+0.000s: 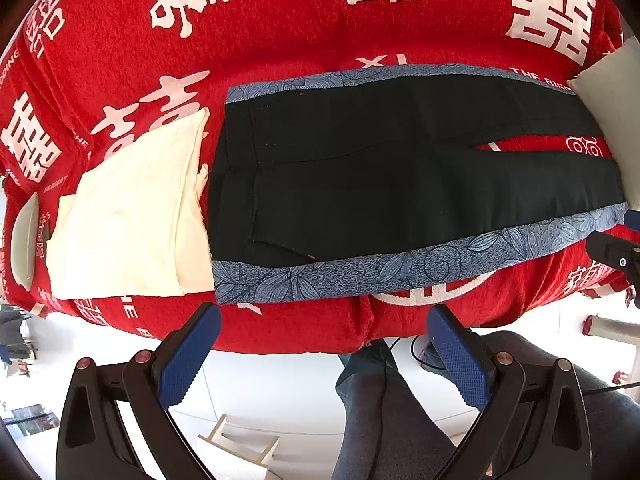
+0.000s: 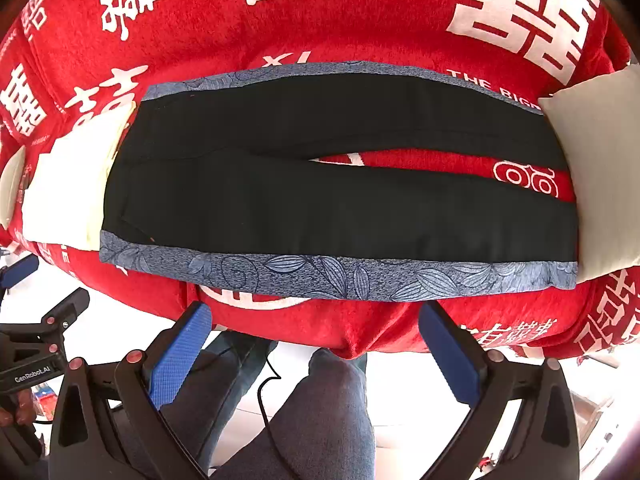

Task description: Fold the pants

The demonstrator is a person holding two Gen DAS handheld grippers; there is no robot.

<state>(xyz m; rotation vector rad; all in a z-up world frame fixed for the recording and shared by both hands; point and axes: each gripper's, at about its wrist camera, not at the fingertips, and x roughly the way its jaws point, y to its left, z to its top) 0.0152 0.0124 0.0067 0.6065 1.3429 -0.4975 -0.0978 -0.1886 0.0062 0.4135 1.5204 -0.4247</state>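
Note:
Black pants [image 1: 360, 184] with blue floral side stripes lie flat on the red cloth, waist to the left, two legs running right with a narrow gap between them. They also show in the right wrist view [image 2: 320, 200]. My left gripper [image 1: 324, 320] is open and empty, hovering just off the near table edge below the waist end. My right gripper [image 2: 316, 316] is open and empty, off the near edge below the middle of the near leg. The left gripper's body also shows at the left of the right wrist view [image 2: 40, 344].
A folded cream garment [image 1: 128, 216] lies against the waist on the left. A white cushion [image 2: 600, 168] sits at the leg ends on the right. A pale dish [image 1: 24, 240] is at the far left. The red printed cloth [image 1: 280, 32] covers the table. The person's legs [image 2: 320, 420] are below.

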